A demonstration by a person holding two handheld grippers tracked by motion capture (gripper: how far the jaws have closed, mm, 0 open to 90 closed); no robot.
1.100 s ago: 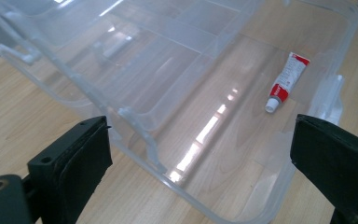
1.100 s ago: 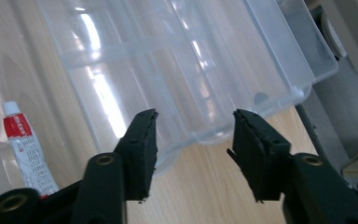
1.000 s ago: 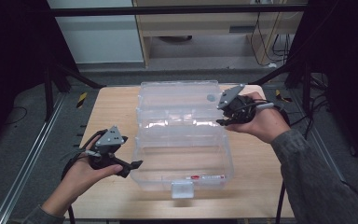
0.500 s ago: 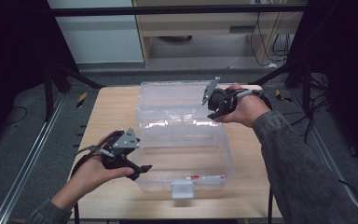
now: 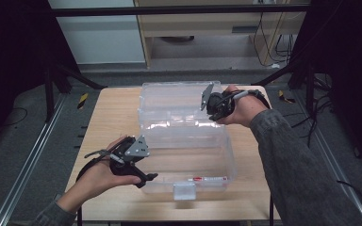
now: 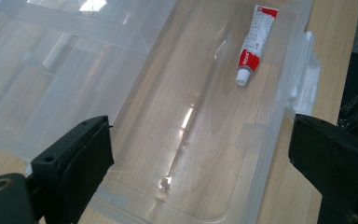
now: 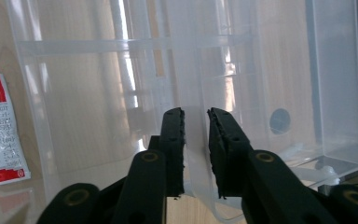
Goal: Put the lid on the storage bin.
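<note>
A clear plastic box (image 5: pixel 226 155) lies open on the wooden table (image 5: pixel 113 117), its lid (image 5: pixel 169 101) folded back on the far side. A red-and-white tube (image 5: pixel 207 179) lies in the base along its near wall; it is also in the left gripper view (image 6: pixel 256 42) and the right gripper view (image 7: pixel 2 126). My left gripper (image 5: pixel 141 174) is at the base's near left corner, its jaws wide open (image 6: pixel 200 158) over the box floor. My right gripper (image 5: pixel 206 101) is at the lid's right side. Its jaws have just been closing and now press on the lid's edge (image 7: pixel 196 116).
A white latch tab (image 5: pixel 185 190) sticks out of the base's near wall. Bare table shows left of the box and along the front edge. Black frame legs and cables stand off the table at both sides.
My right hand has moved left onto the lid's right edge, and its jaws have narrowed. My left hand has moved right, up to the base's near left corner.
</note>
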